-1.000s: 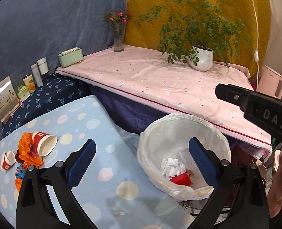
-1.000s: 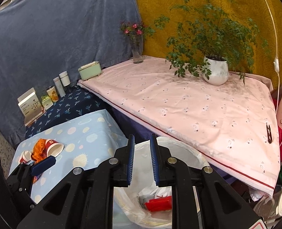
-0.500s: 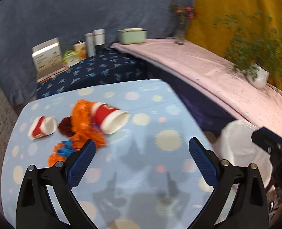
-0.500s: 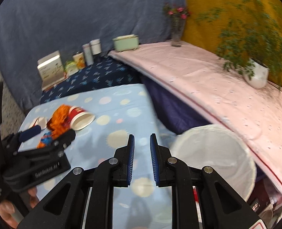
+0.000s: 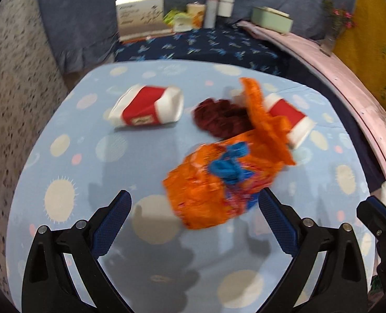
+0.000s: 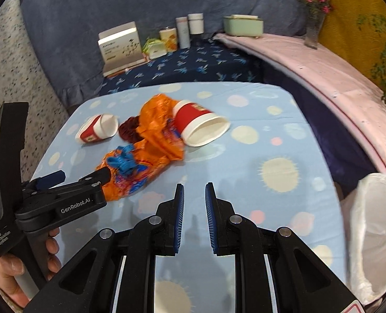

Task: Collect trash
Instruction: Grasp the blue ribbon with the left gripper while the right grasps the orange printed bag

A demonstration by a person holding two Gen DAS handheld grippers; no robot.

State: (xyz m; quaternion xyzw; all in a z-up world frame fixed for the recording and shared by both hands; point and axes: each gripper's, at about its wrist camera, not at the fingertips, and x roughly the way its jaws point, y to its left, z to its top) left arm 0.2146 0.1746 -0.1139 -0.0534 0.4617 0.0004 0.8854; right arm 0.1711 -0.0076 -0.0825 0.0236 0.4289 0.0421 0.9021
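Right wrist: white-lined bin [image 6: 370, 237] beside table, contents hidden; cups [image 6: 200, 124] empty

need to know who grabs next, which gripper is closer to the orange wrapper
Left. The left gripper is open right at the orange wrapper, its near end between the fingers. The right gripper sits farther back over bare tablecloth.

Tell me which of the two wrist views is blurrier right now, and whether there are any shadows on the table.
The left wrist view is blurrier: the orange wrapper and the crushed red cup smear with motion. The right wrist view is sharper, its wrapper creases readable. Both bend straight edges fisheye-style. Soft grey shadows of each hand-held gripper fall on the light blue tablecloth in both views.
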